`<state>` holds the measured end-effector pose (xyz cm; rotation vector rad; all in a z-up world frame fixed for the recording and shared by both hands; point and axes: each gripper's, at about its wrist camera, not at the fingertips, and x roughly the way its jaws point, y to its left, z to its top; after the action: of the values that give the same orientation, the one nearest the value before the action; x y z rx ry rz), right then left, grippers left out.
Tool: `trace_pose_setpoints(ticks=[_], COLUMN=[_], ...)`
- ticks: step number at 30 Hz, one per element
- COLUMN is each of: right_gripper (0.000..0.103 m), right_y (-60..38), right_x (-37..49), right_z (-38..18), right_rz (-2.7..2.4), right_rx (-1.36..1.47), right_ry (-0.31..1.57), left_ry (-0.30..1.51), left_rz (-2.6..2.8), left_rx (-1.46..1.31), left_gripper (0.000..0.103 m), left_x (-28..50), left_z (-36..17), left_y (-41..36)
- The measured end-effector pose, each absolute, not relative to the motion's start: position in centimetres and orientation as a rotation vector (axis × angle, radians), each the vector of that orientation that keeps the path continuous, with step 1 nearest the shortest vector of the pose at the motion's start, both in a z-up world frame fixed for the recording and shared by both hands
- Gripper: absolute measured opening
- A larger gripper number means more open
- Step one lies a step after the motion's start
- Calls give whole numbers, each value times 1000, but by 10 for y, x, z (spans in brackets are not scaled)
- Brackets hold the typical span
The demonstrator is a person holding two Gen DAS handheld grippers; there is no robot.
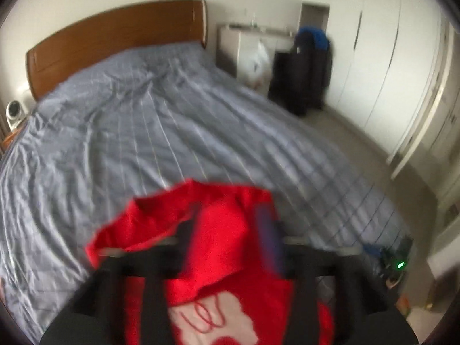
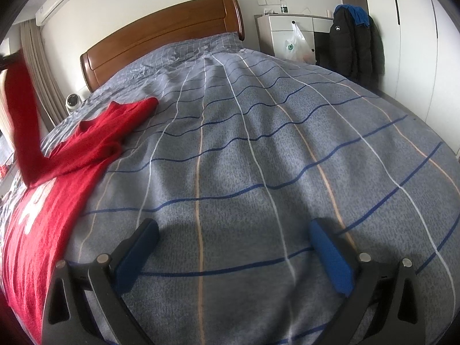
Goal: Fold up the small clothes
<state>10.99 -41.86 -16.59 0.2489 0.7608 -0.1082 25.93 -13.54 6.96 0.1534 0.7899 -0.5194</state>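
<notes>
On the bed [image 2: 258, 143], red sweater [image 2: 43, 201], lettering unreadable; right gripper [image 2: 234, 247] spread, left gripper's [image 1: 230, 247] grip unclear.

I see one bed [image 2: 258, 149], wide, with a brown wooden headboard [image 2: 161, 31] at its far end. One grey-blue bedcover [image 1: 143, 132] is spread over all of it, checked with thin white, tan and dark blue lines and creased in soft ridges toward the headboard. One red sweater [image 2: 57, 178] with white lettering lies directly on the cover along the bed's left side in my right wrist view, one sleeve stretched toward the headboard, another part lifted off the cover at the far left.
</notes>
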Motion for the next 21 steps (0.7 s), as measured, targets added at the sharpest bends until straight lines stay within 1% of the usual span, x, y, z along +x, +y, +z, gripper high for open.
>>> trace_pose_setpoints(ticks=[1, 2, 6, 9, 11, 13, 15, 19, 21], right_gripper=[103, 103, 103, 103, 103, 103, 103, 103, 103], right_y=[-419, -419, -420, -420, -421, -421, -420, -419, -419], right_x=[110, 108, 106, 106, 105, 105, 105, 107, 107], right_z=[-166, -166, -165, -166, -166, -165, -165, -166, -166], right_rz=[-107, -107, -102, -103, -105, -107, -109, -111, -112], right_rx=[250, 251, 255, 253, 250, 247, 244, 240, 238], right_ry=[760, 759, 754, 754, 754, 755, 756, 759, 761], left_ry=[768, 753, 750, 772, 808, 854, 881, 898, 880], left_rz=[-499, -487, -378, -272, -246, -276, -306, -270, -236], left_rx=[182, 213, 306, 314, 313, 304, 325, 378, 351], left_gripper=[82, 83, 83, 84, 84, 82, 79, 65, 65], left_x=[252, 246, 234, 233, 230, 224, 220, 231, 245], left_z=[62, 58, 38, 22, 1, -24, -47, -84, -92], left_y=[-133, -130, -77, -7, 34, 53, 55, 41, 40])
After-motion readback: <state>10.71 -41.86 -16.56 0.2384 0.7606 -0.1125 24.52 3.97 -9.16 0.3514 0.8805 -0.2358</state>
